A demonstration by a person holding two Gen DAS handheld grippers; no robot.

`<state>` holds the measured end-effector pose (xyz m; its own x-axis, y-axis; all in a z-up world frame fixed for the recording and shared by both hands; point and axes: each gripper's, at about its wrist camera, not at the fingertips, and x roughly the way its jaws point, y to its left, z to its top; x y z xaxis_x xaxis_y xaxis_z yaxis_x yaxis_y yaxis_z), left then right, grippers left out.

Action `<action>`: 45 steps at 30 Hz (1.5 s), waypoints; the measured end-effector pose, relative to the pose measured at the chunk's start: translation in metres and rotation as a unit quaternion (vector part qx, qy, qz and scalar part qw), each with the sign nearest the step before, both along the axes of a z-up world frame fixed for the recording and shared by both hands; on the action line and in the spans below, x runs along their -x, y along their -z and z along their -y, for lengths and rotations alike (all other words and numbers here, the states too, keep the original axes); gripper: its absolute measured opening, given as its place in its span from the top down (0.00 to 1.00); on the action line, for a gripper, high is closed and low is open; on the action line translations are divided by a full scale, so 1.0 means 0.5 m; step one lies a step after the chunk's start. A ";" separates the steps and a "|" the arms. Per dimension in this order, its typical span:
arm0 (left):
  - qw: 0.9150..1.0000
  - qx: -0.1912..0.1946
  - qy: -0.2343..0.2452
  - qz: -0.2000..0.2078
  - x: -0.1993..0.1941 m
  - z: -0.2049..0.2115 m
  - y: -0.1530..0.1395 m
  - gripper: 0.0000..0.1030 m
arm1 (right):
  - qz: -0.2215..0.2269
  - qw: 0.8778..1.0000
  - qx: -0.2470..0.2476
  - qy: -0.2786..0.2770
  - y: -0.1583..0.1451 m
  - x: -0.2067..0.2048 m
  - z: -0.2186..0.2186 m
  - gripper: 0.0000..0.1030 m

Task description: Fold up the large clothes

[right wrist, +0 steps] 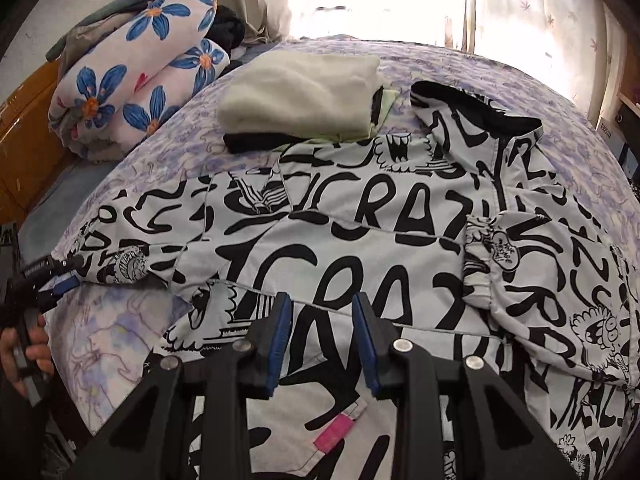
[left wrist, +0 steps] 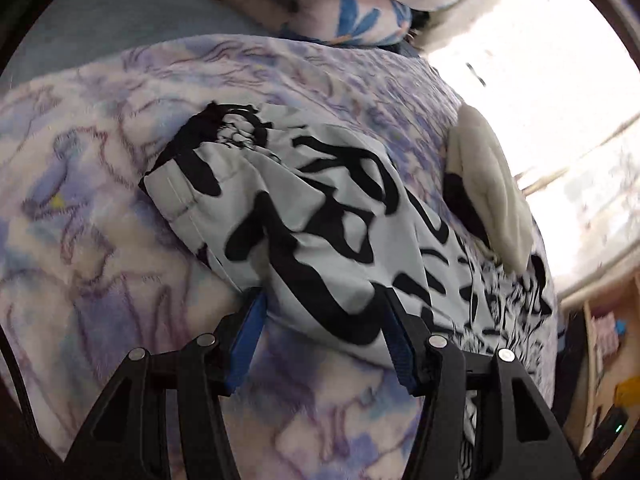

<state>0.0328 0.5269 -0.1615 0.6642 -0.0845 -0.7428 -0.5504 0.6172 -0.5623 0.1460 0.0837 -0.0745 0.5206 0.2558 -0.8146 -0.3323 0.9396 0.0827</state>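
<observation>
Blue-padded fingers of the left gripper stand wide apart around the sleeve of the grey jacket printed with black lettering — pads not pressing it. Right gripper hovers over the jacket's body, jaws partly open, nothing gripped. That jacket lies spread on the lilac-patterned bedspread — just beside a folded cream towel.

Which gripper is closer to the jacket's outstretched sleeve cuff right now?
Left. The left gripper sits over that sleeve, near its cuff; the right gripper hovers above the jacket's body.
</observation>
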 end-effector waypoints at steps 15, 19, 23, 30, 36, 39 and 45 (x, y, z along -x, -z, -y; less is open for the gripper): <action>0.989 -0.138 -0.034 0.037 -0.097 0.065 -0.106 0.96 | -0.036 0.999 -0.021 0.030 0.055 0.009 0.087 0.69; 0.982 -0.173 -0.003 0.074 -0.117 0.121 -0.182 0.96 | -0.040 0.998 -0.034 0.041 0.058 0.014 0.119 0.69; 0.979 -0.178 0.028 0.090 -0.132 0.178 -0.218 0.96 | -0.041 0.996 -0.053 0.052 0.055 0.021 0.148 0.69; 0.953 -0.197 0.180 0.146 -0.199 0.430 -0.281 0.96 | -0.039 0.993 -0.081 0.081 0.048 0.028 0.207 0.69; 0.913 -0.178 0.336 0.147 -0.238 0.716 -0.220 0.94 | -0.022 0.988 -0.082 0.130 0.036 0.036 0.294 0.69; 0.900 -0.168 0.389 0.099 -0.244 0.808 -0.147 0.83 | -0.024 0.986 -0.076 0.148 0.045 0.039 0.336 0.69; 0.901 -0.166 0.398 0.051 -0.207 0.824 -0.089 0.60 | -0.042 0.985 -0.090 0.145 0.063 0.037 0.368 0.68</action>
